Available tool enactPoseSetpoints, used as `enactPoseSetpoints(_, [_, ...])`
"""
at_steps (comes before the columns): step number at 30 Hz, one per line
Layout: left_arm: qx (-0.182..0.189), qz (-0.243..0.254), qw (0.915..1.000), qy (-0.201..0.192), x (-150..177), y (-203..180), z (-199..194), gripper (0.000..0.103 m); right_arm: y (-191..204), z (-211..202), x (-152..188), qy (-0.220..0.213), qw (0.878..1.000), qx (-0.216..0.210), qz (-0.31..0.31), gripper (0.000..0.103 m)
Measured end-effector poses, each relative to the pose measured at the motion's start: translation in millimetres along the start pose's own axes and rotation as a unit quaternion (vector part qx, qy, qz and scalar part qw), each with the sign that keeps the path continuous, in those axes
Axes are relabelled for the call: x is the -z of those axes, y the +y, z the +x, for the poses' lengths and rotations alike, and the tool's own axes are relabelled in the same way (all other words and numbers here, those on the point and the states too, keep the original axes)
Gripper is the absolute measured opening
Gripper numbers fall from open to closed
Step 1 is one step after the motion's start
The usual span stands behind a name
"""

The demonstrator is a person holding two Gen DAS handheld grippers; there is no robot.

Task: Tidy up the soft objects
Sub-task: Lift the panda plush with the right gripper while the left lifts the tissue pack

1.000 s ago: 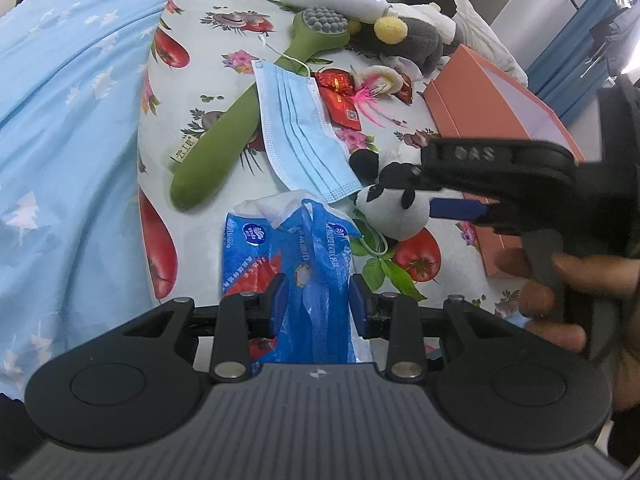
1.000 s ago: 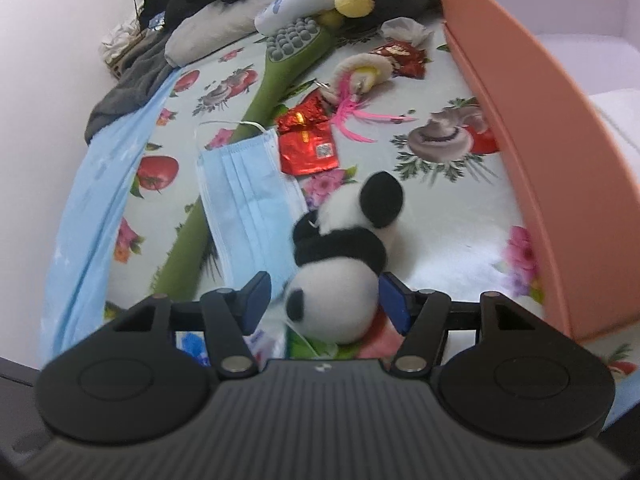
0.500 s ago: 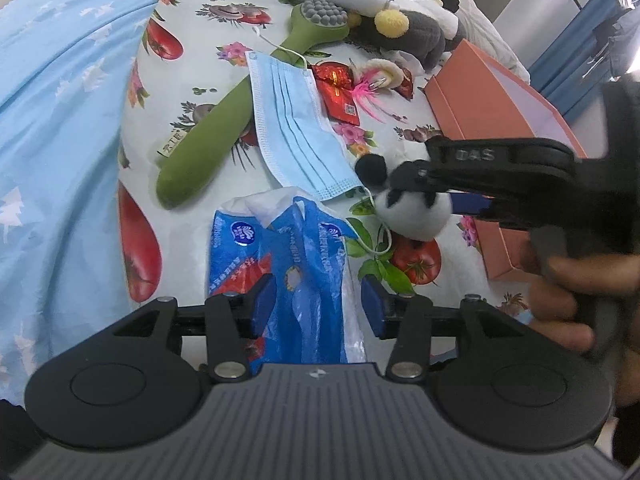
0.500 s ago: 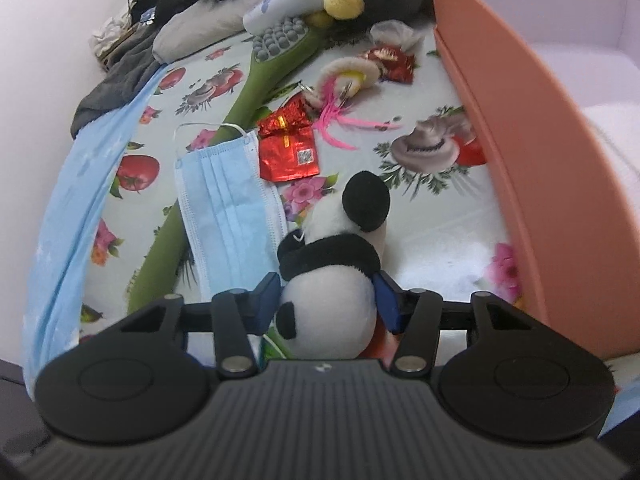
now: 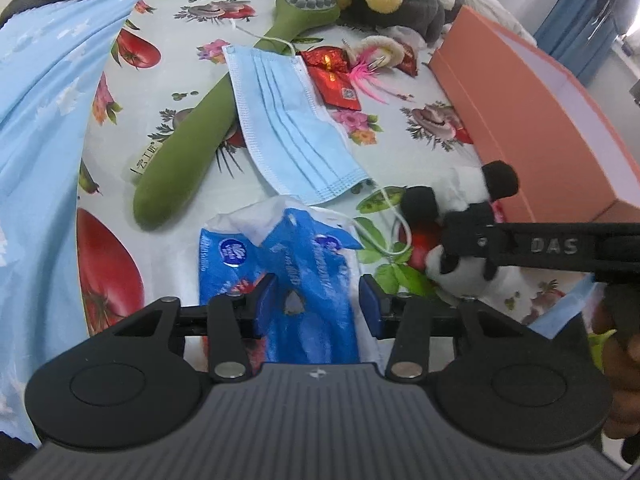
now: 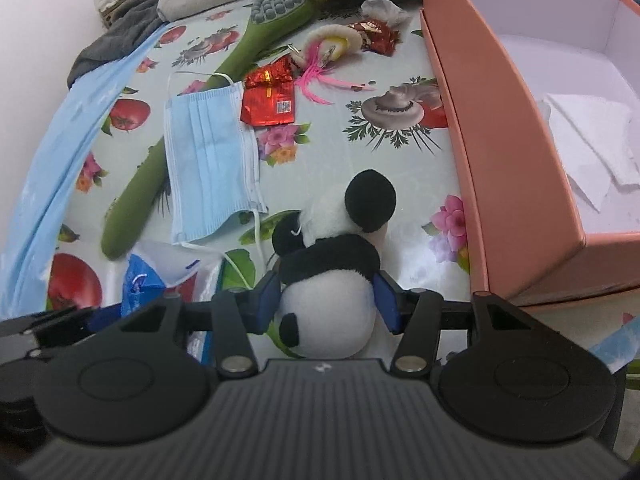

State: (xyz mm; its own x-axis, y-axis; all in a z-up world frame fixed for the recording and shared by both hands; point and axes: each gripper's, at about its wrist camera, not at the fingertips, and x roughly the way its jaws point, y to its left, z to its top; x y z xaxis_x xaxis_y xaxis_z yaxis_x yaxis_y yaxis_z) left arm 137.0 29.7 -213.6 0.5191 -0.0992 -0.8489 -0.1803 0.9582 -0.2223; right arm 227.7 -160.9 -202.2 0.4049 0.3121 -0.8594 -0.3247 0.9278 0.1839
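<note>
Right tongs: they are squeezing the toy panda from both sides, a blue pad pressed into each side of its round white body.
Left tongs: they are spread apart around the blue tissue pack; the pads sit on either side of it and I see gaps, so they are not pinching it.
Toy panda: it is low over the bed, just beside the pink box. I cannot tell if it is touching the sheet.
How the panda feels: I think it is very light, fluffy and squishy. It will not break. Fur can slip, so the fat middle is the best place to hold, not the small black ears.
Tissue pack: it lies on the bed near the blue face mask. The wrapper looks thin, crinkly and slippery, and one end is torn open. I think it is best to pinch across the full, closed part.
Pink box: it is open, with white paper inside. It looks like the place for soft things.
Further off: a long green brush lies under the mask.
</note>
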Motion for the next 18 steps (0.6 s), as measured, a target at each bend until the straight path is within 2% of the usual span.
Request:
enactPoseSetpoints(5, [-0.009,0.013,0.9999,0.001,-2.7,1.4,8.5,0.028,-3.4,17.4,-7.2,0.012,1.000,0.010,0.007,0.059])
enactPoseSetpoints(6, [-0.011,0.013,0.9999,-0.001,-3.8,1.6,8.4,0.022,-2.6,21.5,-6.4,0.012,1.000,0.009,0.001,0.058])
enactPoseSetpoints(9, [-0.011,0.007,0.9999,-0.006,-7.8,3.5,3.5,0.015,3.4,24.7,-4.7,0.003,1.000,0.021,-0.018,0.054])
enactPoseSetpoints(18, [0.008,0.002,0.9991,-0.041,-10.0,-1.2,-36.7,0.010,10.7,-11.5,0.7,-0.027,0.999,0.009,-0.017,0.053])
